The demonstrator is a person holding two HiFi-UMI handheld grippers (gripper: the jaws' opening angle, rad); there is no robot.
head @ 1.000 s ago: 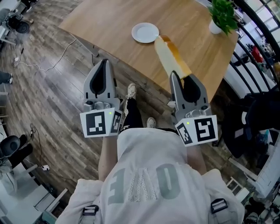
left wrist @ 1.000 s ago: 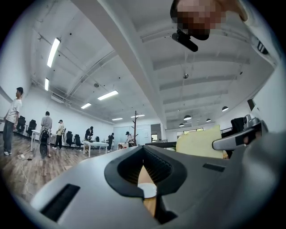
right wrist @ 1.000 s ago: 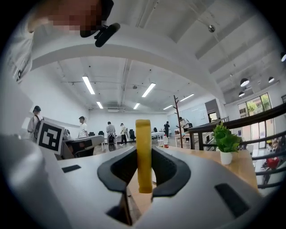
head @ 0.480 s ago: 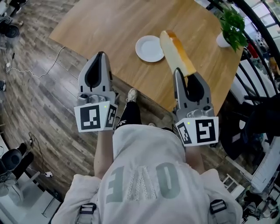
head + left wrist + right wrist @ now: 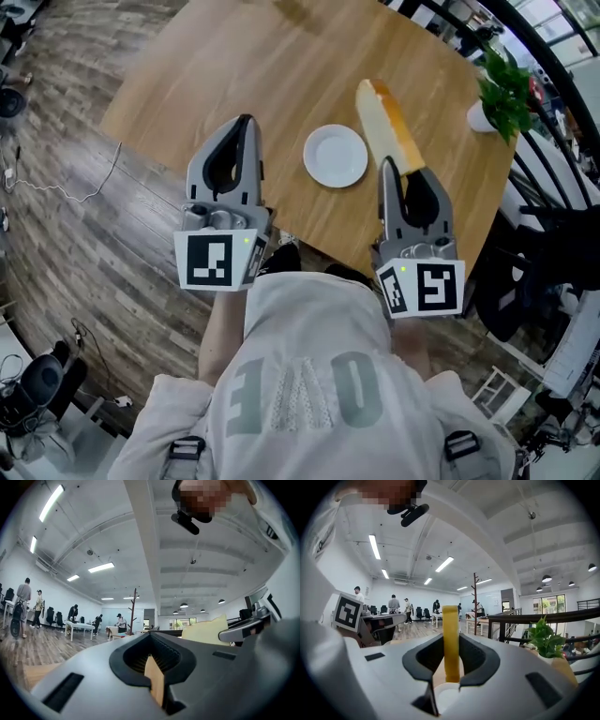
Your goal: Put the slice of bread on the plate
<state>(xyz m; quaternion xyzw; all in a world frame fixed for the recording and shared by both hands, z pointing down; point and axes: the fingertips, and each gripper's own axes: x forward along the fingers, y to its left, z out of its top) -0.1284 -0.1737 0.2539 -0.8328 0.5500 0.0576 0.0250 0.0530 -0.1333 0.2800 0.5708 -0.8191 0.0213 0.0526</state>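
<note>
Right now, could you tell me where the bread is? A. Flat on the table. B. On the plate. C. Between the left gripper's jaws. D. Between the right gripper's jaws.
D: the bread stands edge-on, clamped between the jaws of the right gripper, and the plate is bare.
</note>
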